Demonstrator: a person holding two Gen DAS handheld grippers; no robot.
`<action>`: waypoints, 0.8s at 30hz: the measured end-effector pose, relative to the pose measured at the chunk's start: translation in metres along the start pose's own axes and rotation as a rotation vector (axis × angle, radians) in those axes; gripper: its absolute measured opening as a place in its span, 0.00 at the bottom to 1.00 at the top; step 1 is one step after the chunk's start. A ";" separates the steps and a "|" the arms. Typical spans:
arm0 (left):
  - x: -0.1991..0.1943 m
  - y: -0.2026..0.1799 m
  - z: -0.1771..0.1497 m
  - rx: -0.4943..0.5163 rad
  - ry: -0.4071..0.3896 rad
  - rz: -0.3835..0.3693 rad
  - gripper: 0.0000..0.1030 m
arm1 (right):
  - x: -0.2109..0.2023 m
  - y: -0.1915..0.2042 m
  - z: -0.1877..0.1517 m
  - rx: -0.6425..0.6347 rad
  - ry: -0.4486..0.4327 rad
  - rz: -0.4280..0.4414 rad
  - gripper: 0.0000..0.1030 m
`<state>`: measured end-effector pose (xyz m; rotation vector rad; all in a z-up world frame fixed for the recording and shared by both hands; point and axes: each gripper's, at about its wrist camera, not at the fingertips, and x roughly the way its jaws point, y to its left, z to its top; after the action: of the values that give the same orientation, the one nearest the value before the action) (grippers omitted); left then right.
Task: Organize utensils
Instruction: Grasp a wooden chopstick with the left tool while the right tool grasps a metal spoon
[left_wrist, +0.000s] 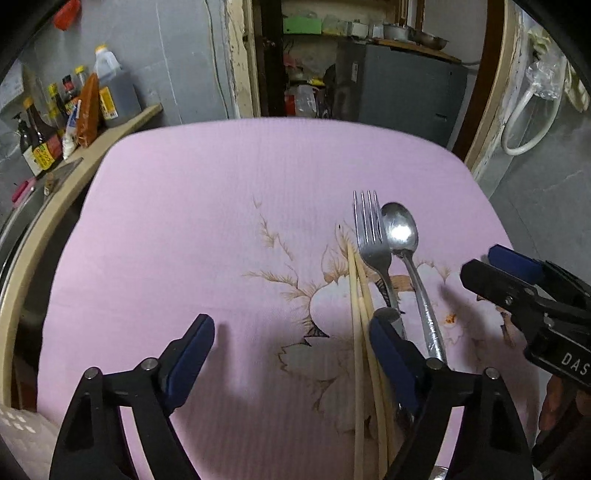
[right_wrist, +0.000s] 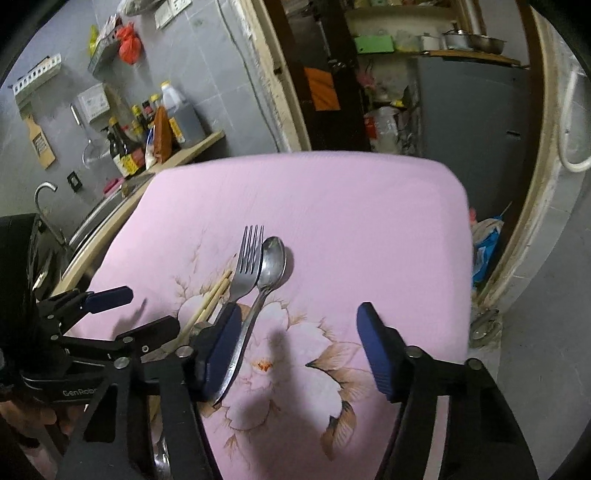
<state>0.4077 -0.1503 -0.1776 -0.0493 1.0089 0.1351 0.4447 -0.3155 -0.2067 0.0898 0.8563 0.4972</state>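
A: Left view, left to right. What is open?

B: Left gripper (left_wrist: 291, 338) is released, jaws spread over bare pink cloth (left_wrist: 184, 221). Free room runs left to the cloth's edge, then a counter with bottles (left_wrist: 55, 122).

A: Utensils?

B: Chopsticks (left_wrist: 360, 332), fork (left_wrist: 371, 236), spoon (left_wrist: 400, 230) lie side by side, right of centre, heads toward the far edge. The right finger (left_wrist: 393, 358) of the left gripper covers the fork handle; chopstick ends are cut off at the frame bottom.

A: Right view?

B: Right gripper (right_wrist: 295, 341) is released too, jaws apart, nothing between but floral cloth. Its left finger (right_wrist: 221, 347) sits just beside the spoon handle; contact cannot be told. Cloth's right edge drops to floor.
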 end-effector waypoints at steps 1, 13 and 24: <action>0.003 0.000 0.001 0.002 0.013 -0.004 0.80 | 0.004 0.001 0.000 -0.003 0.010 0.002 0.51; 0.016 0.010 0.004 -0.037 0.032 -0.076 0.70 | 0.012 -0.005 -0.001 0.024 0.032 0.032 0.46; 0.019 -0.006 0.016 0.082 0.042 -0.065 0.43 | 0.027 -0.007 0.019 -0.007 0.059 0.061 0.33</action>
<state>0.4321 -0.1524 -0.1849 -0.0100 1.0522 0.0333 0.4764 -0.3071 -0.2145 0.0954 0.9119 0.5625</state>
